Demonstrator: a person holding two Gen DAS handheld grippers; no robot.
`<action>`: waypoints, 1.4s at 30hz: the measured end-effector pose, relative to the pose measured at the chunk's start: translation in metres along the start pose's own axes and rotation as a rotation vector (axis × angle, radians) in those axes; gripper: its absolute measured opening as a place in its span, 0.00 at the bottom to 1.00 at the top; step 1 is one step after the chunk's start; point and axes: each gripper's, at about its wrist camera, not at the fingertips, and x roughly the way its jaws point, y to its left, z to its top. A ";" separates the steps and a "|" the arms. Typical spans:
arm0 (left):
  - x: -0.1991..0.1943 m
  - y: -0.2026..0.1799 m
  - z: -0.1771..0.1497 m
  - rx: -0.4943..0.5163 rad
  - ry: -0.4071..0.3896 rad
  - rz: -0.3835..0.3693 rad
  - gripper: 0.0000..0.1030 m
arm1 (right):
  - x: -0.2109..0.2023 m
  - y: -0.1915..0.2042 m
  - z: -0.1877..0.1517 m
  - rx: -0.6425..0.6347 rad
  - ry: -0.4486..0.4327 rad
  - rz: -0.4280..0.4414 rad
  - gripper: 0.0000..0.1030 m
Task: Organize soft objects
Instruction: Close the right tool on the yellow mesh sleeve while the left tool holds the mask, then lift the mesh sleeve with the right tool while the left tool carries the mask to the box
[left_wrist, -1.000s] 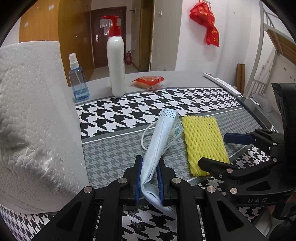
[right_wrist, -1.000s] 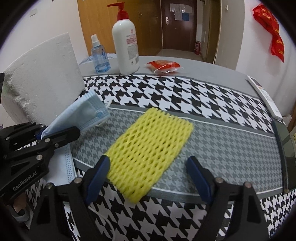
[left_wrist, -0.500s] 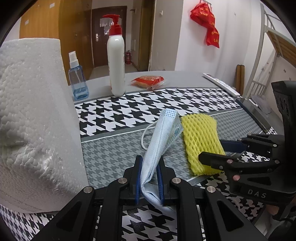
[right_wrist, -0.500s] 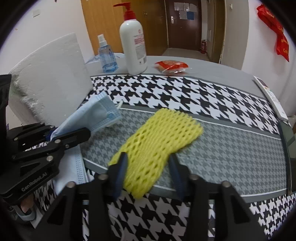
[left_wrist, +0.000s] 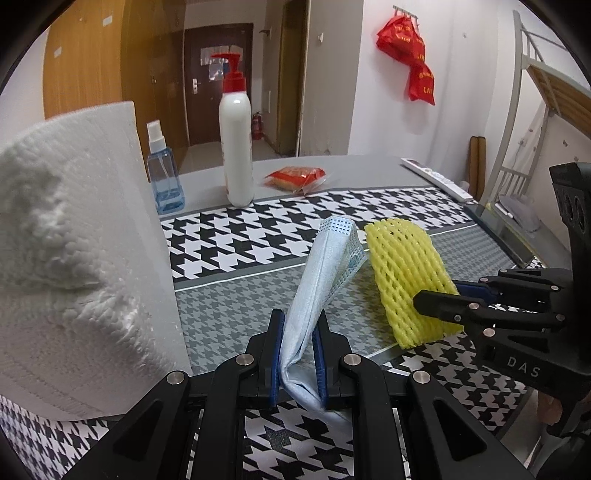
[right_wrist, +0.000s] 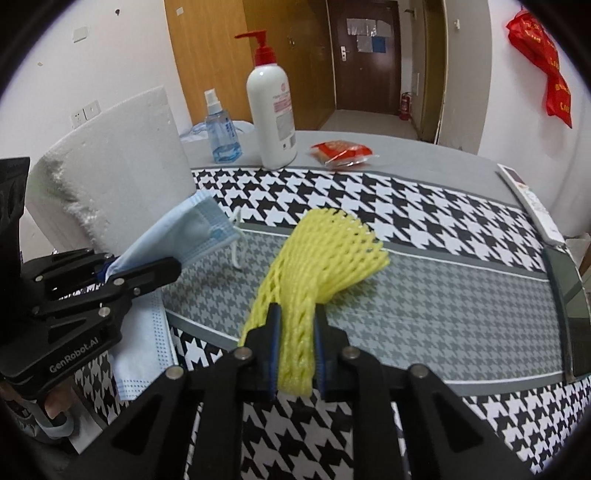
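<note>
My left gripper (left_wrist: 298, 334) is shut on a light blue face mask (left_wrist: 325, 254), holding its near end lifted above the houndstooth cloth; it also shows in the right wrist view (right_wrist: 177, 236). My right gripper (right_wrist: 295, 328) is shut on a yellow foam fruit net (right_wrist: 317, 254), bunched between the pads and raised off the cloth. The net also shows in the left wrist view (left_wrist: 406, 273), to the right of the mask. A second blue mask (right_wrist: 147, 332) lies flat under the left gripper (right_wrist: 147, 273).
A large white paper towel roll (left_wrist: 70, 258) stands close on the left. A white pump bottle (left_wrist: 236, 147), a blue spray bottle (left_wrist: 164, 177) and a red snack packet (left_wrist: 295, 177) stand at the back. A remote (right_wrist: 532, 203) lies at the right edge.
My right gripper has closed on the yellow net and lifted it, bunching it up. My left gripper still holds the mask, slightly raised.
</note>
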 end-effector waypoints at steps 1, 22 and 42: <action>-0.003 0.000 0.000 0.002 -0.005 0.001 0.16 | -0.005 0.000 -0.001 0.003 -0.006 -0.003 0.19; -0.065 0.006 -0.004 0.000 -0.144 0.003 0.16 | -0.079 0.015 -0.020 0.009 -0.131 -0.039 0.19; -0.107 0.006 -0.003 0.036 -0.254 0.009 0.16 | -0.112 0.040 -0.013 -0.019 -0.223 -0.053 0.19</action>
